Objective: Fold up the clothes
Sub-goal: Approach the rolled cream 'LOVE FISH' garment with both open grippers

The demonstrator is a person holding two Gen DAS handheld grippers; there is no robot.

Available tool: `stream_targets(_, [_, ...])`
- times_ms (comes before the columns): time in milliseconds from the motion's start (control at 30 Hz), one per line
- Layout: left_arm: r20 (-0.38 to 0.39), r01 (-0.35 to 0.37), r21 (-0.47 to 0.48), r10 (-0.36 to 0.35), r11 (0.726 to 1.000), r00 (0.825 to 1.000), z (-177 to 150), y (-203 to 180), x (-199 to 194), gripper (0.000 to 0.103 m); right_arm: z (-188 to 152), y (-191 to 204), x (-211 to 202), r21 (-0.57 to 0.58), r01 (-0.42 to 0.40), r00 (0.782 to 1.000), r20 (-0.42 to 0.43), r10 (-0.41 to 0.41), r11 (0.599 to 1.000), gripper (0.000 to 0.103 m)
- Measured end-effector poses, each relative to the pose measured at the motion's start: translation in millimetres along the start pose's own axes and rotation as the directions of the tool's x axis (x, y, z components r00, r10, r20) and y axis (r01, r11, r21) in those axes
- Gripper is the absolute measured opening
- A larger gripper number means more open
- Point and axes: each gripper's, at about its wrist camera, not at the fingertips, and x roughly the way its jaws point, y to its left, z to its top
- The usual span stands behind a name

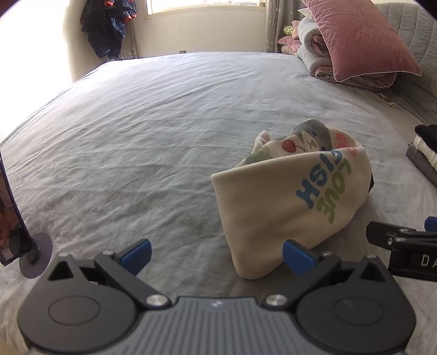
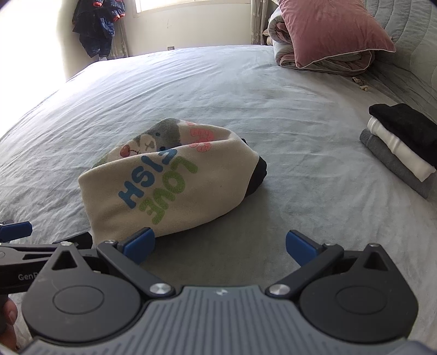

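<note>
A cream garment [image 1: 286, 196] with blue and green letters and a cartoon print lies bunched in a loose roll on the grey bed sheet [image 1: 136, 136]. In the right wrist view the same garment [image 2: 169, 185] shows a black part at its right end. My left gripper [image 1: 217, 258] stands open just in front of the garment's near left corner, nothing between its blue fingertips. My right gripper [image 2: 220, 248] is open too, to the right of the garment's near edge, its left fingertip close to the cloth. Each gripper shows at the edge of the other's view.
A stack of folded clothes [image 2: 401, 142], black on white on grey, lies at the right of the bed. Pink pillows on a rolled quilt [image 1: 352, 46] sit at the far right by the headboard. A dark jacket [image 1: 109, 24] hangs by the window. A phone on a stand [image 1: 16, 218] is at left.
</note>
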Motion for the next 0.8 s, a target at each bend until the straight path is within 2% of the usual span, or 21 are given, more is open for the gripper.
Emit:
stream_targets(167, [-0.01,0.022,-0.021,-0.022,1.0,1.0,0.7,9.5,3.9,0.103,8.4,1.8,6.2,0.016,-0.01,1.0,-0.026,0.011,1.0,0.103])
stream_targets(367, [-0.008,-0.021,-0.023,0.021,1.0,1.0,2.2,10.0,10.8,0.103,8.6,5.8,11.9,0.005,0.0,1.0,-0.011,0.0,1.0,0.103])
stream_targets(633, [-0.027,-0.026,-0.044,0.025,0.999,0.999,13.1,22.2,30.1,0.103,12.5,0.3,27.3,0.016,0.014,1.0,-0.027,-0.013,1.0,0.103])
stream_targets(700, [-0.014,-0.006,-0.042,0.006,0.999,1.0,17.8,22.9,33.3,0.103,14.4,-2.1,33.2,0.023,0.019,0.999,-0.035,-0.018,1.0,0.103])
stream_targets(800, [0.001,0.06,-0.039,-0.06,0.997,0.998,25.6,23.2,41.2,0.103,18.3,-2.7,41.9,0.018,0.027,0.999,-0.038,-0.027,0.999,0.103])
